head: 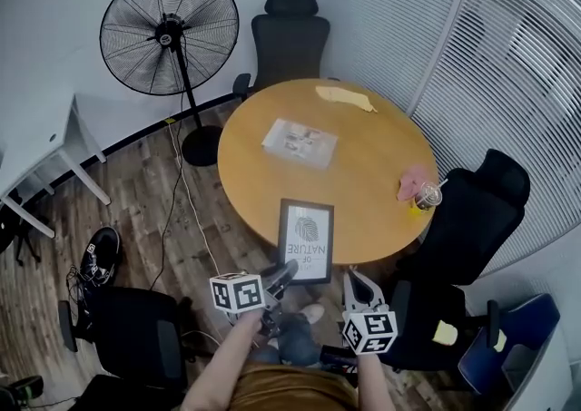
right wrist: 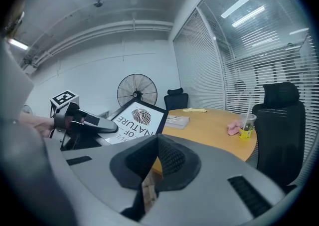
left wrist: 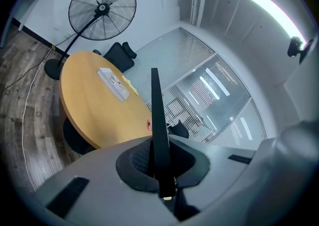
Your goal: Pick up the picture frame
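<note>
The picture frame (head: 306,239), black-edged with a white leaf print, hangs tilted over the near edge of the round wooden table (head: 363,128). My left gripper (head: 289,269) is shut on the frame's lower left corner. In the left gripper view the frame (left wrist: 158,120) shows edge-on as a thin black strip clamped between the jaws of the left gripper (left wrist: 160,165). The right gripper (head: 352,275) hovers just right of the frame's bottom edge, apart from it, shut on nothing. The right gripper view shows the frame (right wrist: 134,120) to the left, beyond the right gripper (right wrist: 156,142).
On the table lie a book (head: 300,141), a yellow cloth (head: 345,98), a pink item (head: 413,181) and a plastic cup (head: 427,196). Black chairs stand at the far side (head: 289,37), the right (head: 472,219) and lower left (head: 136,337). A floor fan (head: 169,30) stands at the left.
</note>
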A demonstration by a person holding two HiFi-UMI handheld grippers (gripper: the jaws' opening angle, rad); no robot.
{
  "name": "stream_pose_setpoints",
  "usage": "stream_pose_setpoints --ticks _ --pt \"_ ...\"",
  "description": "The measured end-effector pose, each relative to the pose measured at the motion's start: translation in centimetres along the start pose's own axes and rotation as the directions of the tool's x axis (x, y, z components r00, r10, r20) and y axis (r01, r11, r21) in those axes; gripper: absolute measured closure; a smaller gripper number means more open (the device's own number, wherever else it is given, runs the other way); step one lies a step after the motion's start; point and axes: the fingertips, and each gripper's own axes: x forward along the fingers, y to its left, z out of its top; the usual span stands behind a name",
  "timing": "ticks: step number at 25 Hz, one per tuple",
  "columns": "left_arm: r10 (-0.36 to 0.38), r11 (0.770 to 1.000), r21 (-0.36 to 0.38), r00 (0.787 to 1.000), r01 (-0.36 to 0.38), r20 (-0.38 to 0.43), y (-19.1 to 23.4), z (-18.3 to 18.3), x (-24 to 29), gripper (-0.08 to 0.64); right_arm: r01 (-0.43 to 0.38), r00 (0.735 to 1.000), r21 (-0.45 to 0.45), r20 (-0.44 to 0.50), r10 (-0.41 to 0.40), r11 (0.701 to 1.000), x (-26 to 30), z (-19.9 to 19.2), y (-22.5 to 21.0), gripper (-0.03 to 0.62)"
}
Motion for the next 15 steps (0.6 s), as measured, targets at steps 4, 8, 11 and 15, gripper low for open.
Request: stream_pose_setpoints --ticks 4,8,11,15 --pt "-0.004 1.000 -0.008 1.000 0.004 -0.001 0.1 -0.6 -0.1 0.518 -0.004 1.000 0.003 0.011 0.004 1.000 -0.4 0.1 0.2 0.580" --pt "0.003 1.000 -0.005 1.000 -0.003 0.002 0.2 -0.8 -0.2 0.518 0.001 1.000 -0.003 0.004 -0.001 1.000 -0.9 -0.2 0.2 0.580" --pt "0.005 1.000 -0.004 1.000 -0.005 0.001 0.0 -0.9 -0.4 0.518 0.009 1.000 0.004 -0.006 -0.009 1.000 -1.6 -0.6 0.1 0.580" --pt "-0.004 1.000 -0.011 1.000 0.004 0.001 -0.2 -1.0 -0.5 0.518 0.014 1.000 0.015 -0.015 -0.013 1.000 -1.8 -1.0 -0.1 0.580"
